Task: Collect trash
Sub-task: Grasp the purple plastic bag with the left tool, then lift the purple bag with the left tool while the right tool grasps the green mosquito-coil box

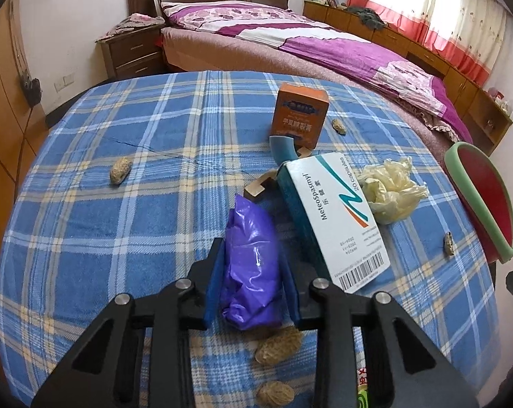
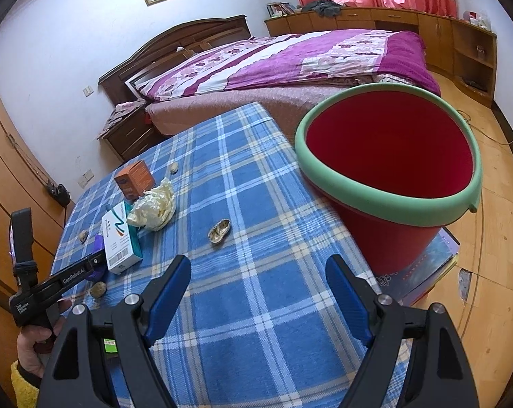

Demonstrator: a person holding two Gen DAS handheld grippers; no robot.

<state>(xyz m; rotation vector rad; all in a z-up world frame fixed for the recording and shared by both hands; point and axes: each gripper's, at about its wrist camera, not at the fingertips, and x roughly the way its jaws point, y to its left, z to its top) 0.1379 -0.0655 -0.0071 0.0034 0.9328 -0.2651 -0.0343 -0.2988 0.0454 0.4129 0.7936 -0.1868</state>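
Glossy purple plastic bag (image 1: 249, 265), woven plaid cloth (image 1: 120, 231)

1. The bench (image 1: 103, 238) wears a blue plaid cloth with white and cream lines.
2. The crumpled bag (image 1: 251, 265) is glossy purple.
3. The medicine box (image 1: 338, 217) is white with teal and orange stripes.
4. The small carton (image 1: 299, 115) is orange.
5. The crumpled wrapper (image 1: 390, 193) is pale yellow.
6. The bucket (image 2: 389, 149) is red with a green rim.
7. The left tool (image 1: 253, 289) is black with blue pads.
8. The bed (image 2: 290, 57) has a magenta and white floral cover.
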